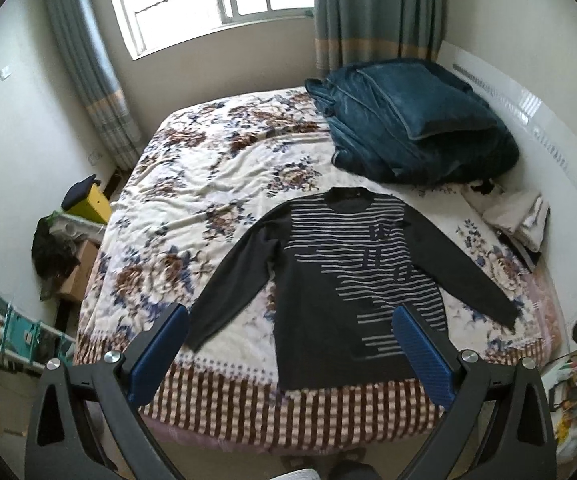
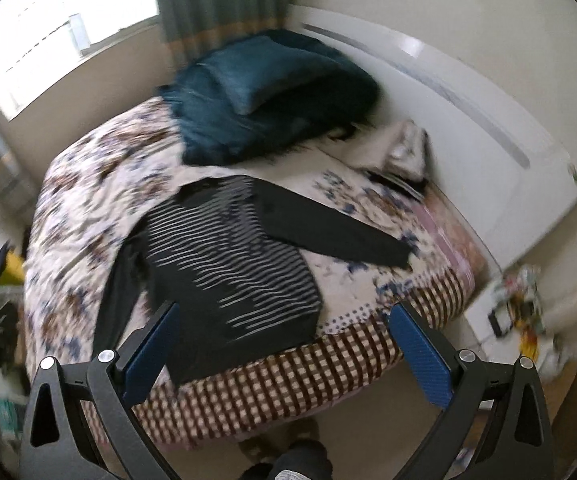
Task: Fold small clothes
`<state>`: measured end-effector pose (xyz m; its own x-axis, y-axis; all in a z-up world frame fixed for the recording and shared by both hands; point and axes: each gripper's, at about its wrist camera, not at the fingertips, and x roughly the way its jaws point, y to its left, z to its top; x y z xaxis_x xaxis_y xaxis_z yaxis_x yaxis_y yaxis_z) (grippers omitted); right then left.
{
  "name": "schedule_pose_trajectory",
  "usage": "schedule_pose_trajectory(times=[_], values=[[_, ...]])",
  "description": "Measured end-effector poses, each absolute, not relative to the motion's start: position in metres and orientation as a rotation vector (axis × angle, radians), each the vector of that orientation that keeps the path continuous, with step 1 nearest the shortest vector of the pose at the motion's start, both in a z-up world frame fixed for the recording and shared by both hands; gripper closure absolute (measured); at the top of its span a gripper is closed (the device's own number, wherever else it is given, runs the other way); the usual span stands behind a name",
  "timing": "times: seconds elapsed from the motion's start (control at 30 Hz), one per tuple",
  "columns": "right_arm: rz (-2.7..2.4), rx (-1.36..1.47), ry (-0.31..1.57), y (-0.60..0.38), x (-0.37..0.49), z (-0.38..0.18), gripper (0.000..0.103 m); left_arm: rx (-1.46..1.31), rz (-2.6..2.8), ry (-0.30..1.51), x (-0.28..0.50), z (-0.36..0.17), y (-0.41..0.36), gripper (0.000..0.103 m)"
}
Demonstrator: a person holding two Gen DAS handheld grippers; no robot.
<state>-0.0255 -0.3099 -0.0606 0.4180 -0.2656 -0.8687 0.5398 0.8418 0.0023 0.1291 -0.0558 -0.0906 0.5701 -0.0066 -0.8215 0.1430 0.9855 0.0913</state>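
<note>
A dark long-sleeved sweater with grey stripes lies flat and face up on the floral bed cover, both sleeves spread out, its hem near the bed's front edge. In the right wrist view the same sweater shows blurred and tilted. My left gripper hangs open above the hem with nothing between its blue pads. Open too, my right gripper hovers over the bed's front right corner, holding nothing. Neither gripper touches the sweater.
A bunched teal blanket fills the bed's far right corner. Folded pale clothes lie by the white headboard. Boxes and clutter stand on the floor at the left, a cluttered nightstand at the right. The bed cover is bare on the left.
</note>
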Motion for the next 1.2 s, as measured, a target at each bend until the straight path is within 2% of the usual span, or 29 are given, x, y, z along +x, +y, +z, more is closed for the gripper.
schedule_pose_trajectory(times=[0.23,0.47,0.67,0.8,1.0,1.17,1.2], values=[[-0.733,0.470,1.064,-0.437,0.010,-0.190,0.000,0.214,-0.082,1.054,0.200,-0.182,-0.119,0.000],[-0.867,0.669,1.143,-0.580,0.033,-0.344,0.000,0.264,-0.015,1.183,0.271,-0.310,-0.193,0.000],[-0.968,0.899,1.208,-0.680,0.036,-0.491,0.000,0.256,0.051,1.328,0.312,-0.420,-0.225,0.000],[-1.063,1.124,1.150,-0.728,0.017,-0.571,0.000,0.253,0.099,1.418,0.335,-0.489,-0.239,0.000],[-1.187,1.406,0.901,-0.763,-0.017,-0.637,0.000,0.270,0.110,1.478,0.353,-0.554,-0.244,0.000],[-1.200,1.426,0.908,-0.755,0.000,-0.670,0.017,0.265,0.090,1.486,0.361,-0.568,-0.243,0.000],[-1.227,1.409,0.893,-0.751,0.004,-0.669,0.031,0.259,0.087,1.488,0.362,-0.568,-0.241,0.000]])
